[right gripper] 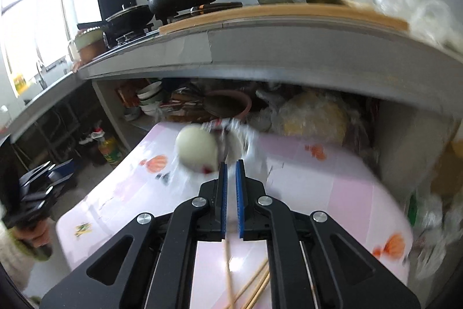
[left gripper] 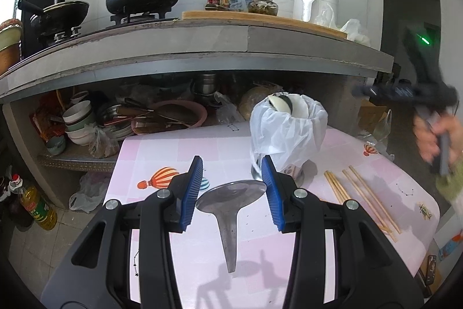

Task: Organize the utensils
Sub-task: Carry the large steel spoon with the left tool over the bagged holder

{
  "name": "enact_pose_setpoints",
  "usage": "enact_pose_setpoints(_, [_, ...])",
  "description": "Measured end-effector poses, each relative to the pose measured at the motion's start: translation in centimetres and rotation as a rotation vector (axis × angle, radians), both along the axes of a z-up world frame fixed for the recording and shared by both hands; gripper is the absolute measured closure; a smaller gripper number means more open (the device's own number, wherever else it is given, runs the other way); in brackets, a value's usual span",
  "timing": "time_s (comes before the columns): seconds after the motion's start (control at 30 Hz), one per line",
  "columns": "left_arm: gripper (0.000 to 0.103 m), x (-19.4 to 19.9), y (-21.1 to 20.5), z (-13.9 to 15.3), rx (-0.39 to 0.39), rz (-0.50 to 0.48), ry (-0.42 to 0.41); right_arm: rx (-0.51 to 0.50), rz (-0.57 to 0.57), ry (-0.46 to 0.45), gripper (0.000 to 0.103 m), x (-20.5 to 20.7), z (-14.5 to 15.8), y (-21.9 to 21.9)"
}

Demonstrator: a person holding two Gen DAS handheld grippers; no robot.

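Note:
My left gripper (left gripper: 233,173) is shut on a flat metal spoon (left gripper: 231,196). Its blue pads press the two sides of the spoon's bowl, and the handle points back toward the camera above the pink tablecloth (left gripper: 162,152). Just beyond stands a utensil holder wrapped in a white plastic bag (left gripper: 286,132), with white spoons (left gripper: 279,103) in it. Several wooden chopsticks (left gripper: 361,199) lie to its right. My right gripper (right gripper: 231,164) is shut with nothing seen between its pads. It is raised and blurred, in front of the holder (right gripper: 234,146) and above the chopsticks (right gripper: 254,288).
A grey counter (left gripper: 202,48) overhangs the table's far side, carrying pots, bottles and a white appliance. Bowls and pans crowd the shelf (left gripper: 86,158) below it. An oil bottle (left gripper: 37,207) stands on the floor to the left. A person's hand (left gripper: 434,135) holds the right gripper.

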State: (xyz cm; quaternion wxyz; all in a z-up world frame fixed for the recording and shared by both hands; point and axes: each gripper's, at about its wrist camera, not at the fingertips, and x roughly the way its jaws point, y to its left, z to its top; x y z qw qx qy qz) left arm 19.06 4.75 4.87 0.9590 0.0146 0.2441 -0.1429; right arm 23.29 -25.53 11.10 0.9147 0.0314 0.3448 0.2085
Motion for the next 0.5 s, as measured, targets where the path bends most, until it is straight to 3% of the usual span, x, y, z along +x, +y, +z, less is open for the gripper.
enact_pose_setpoints(0.27, [0.063,1.4,-3.0,2.8,-0.004,-0.059,-0.038,0.075,0.008,0.042,0.096,-9.0,-3.4,-0.1])
enact_pose_setpoints(0.43, [0.063,2.8,-5.7,6.0,-0.029,-0.109,-0.081,0.01,-0.026,0.08,0.096,-12.2,-6.6,0.8])
enact_pose_setpoints(0.5, [0.063,3.7,-6.8,7.3,-0.037,-0.122,-0.1,0.036,-0.026,0.111,0.096,-12.7,-7.5,0.8])
